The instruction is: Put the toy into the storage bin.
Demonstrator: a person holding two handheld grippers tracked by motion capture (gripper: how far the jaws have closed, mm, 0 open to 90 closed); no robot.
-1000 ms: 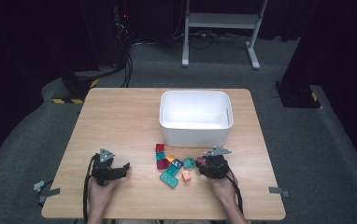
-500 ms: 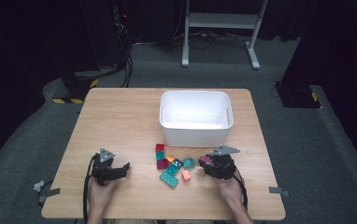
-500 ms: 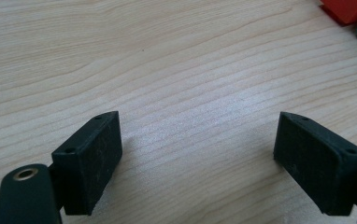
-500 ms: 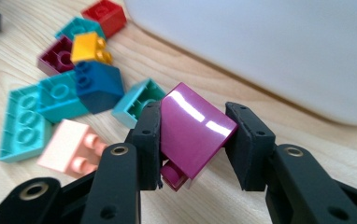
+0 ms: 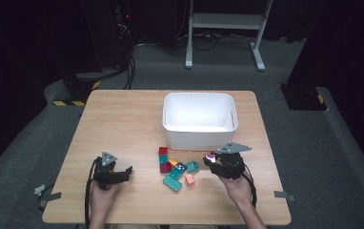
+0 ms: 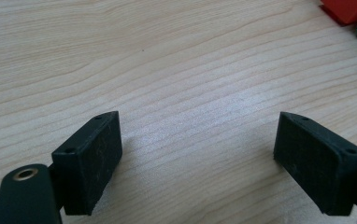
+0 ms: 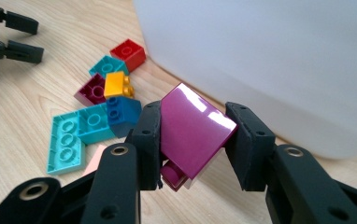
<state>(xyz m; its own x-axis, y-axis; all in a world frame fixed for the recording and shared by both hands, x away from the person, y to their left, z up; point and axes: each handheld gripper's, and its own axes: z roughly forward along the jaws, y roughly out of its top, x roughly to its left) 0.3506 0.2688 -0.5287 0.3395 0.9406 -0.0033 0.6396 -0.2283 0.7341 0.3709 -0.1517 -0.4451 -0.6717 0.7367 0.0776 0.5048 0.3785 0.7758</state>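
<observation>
Dark floor surrounds the wooden table [image 5: 123,119]. Near its front edge, toward the right corner, the right gripper [image 7: 193,140] clamps a magenta brick [image 7: 193,128], tilted, lifted just off the wood beside the white bin [image 5: 199,117]. Loose bricks [image 5: 175,169] lie just left of it. Toward the front left corner, the left gripper [image 6: 200,149] rests with jaws wide, nothing between them.

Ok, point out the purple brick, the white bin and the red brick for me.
purple brick [image 7: 193,128]: right gripper view, its glossy flat face between the jaws.
white bin [image 5: 197,138]: high view, its near outer wall.
red brick [image 7: 129,53]: right gripper view, its studded top.
</observation>
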